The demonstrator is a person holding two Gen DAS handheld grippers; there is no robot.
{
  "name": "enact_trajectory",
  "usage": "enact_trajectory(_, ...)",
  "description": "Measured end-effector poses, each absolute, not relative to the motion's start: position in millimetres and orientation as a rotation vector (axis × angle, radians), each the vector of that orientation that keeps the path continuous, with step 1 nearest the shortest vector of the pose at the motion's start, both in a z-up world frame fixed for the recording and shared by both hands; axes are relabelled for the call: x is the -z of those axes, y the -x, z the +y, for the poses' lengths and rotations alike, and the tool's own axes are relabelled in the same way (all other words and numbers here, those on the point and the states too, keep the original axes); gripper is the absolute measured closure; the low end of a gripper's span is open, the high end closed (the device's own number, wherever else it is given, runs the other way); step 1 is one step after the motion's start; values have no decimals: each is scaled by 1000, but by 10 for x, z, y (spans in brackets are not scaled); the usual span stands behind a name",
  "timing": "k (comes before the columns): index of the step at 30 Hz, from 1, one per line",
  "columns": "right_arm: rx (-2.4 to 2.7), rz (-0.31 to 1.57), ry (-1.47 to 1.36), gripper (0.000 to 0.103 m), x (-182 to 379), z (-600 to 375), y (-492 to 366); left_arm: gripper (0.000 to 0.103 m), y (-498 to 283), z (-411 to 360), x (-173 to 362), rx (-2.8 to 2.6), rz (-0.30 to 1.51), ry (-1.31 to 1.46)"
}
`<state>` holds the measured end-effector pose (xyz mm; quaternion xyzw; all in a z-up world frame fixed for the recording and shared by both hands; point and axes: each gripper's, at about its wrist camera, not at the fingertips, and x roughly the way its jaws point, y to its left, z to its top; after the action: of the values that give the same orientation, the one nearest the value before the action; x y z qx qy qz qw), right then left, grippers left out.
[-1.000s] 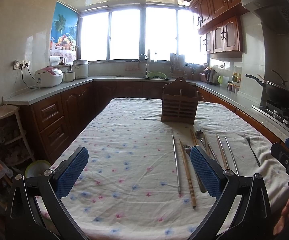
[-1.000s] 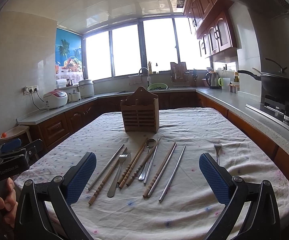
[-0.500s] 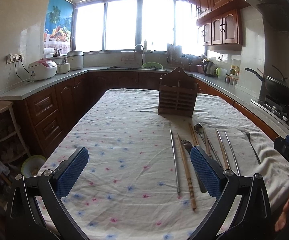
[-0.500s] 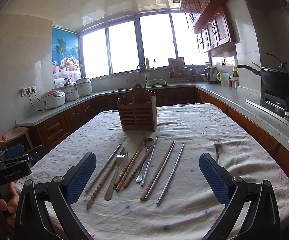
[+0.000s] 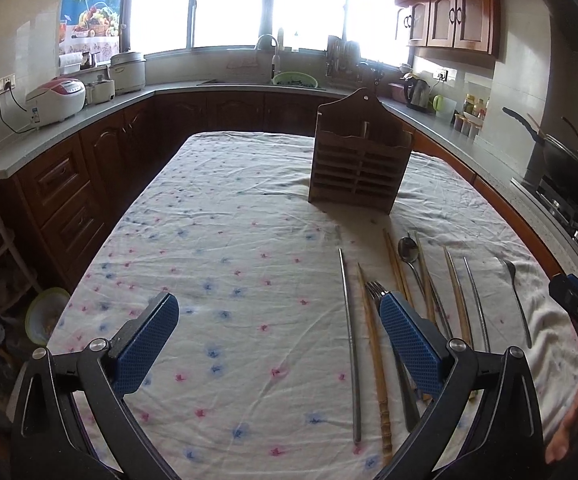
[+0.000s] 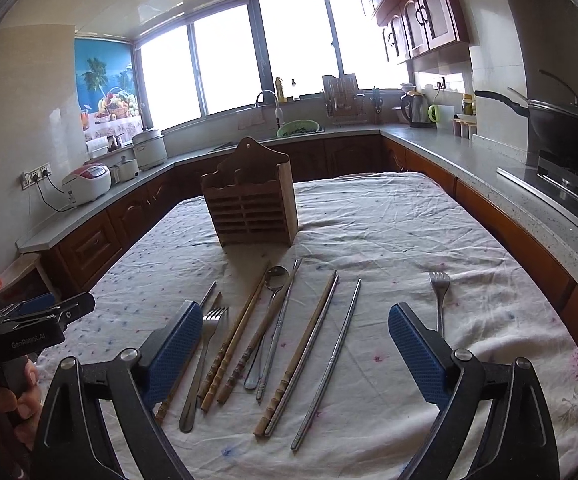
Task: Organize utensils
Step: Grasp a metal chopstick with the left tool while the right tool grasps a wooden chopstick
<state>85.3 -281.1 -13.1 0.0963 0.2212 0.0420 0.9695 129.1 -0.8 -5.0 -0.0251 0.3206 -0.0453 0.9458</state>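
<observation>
A slatted wooden utensil holder (image 5: 359, 172) (image 6: 253, 212) stands upright mid-table on the flowered tablecloth (image 5: 229, 264). In front of it lie several utensils in a row: a metal chopstick (image 5: 349, 340), wooden chopsticks (image 6: 237, 340), a fork (image 6: 211, 320), a spoon (image 6: 276, 276), and a second fork (image 6: 439, 284) apart at the right. My left gripper (image 5: 277, 308) is open over bare cloth, its right finger (image 5: 409, 344) above the fork. My right gripper (image 6: 294, 314) hovers over the row with its jaws closing. Nothing is pinched between them.
Counters run around the table, with rice cookers (image 5: 55, 100) on the left, a sink (image 5: 293, 79) at the back and a wok on the stove (image 6: 561, 128) at the right. A stool and bowl (image 5: 45, 316) stand by the table's left side.
Both grippers have tipped down and come nearer the table and the holder. The right jaws have narrowed a little. Nothing on the table has moved.
</observation>
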Motion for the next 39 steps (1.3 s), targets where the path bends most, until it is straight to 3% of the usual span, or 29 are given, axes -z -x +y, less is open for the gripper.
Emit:
enact_trajectory(5,-105,535,-251,39,158,-2887,-1297,7,-1666,-135,106,131,723,32)
enact_trajectory(13,-168,678,-361,61,320,-2929,-2004,24,-2217,-383,300,196,851,7)
enact_trajectory(17,-188,732,-384,65,407,-2924,-2312,30,-2466,-545,448,229,926,-22)
enact_trajectory(22,-200,803,-418,69,545,-2958,-2685,51,-2728,-660,604,244,997,-50)
enact_trajectory(34,-222,932,-437,83,889,-2916,-3228,51,-2988,-881,845,287,1065,-119)
enact_trajectory(35,-220,926,-432,84,885,-2914,-3241,54,-2990,-889,849,288,1058,-123)
enact_trajectory(36,-218,928,-430,87,884,-2912,-3256,63,-3001,-896,855,280,1050,-137)
enact_trajectory(37,-218,931,-431,95,889,-2916,-3277,75,-2997,-906,856,276,1039,-151)
enact_trajectory(39,-227,932,-441,96,902,-2923,-3292,89,-3005,-884,853,283,1031,-140)
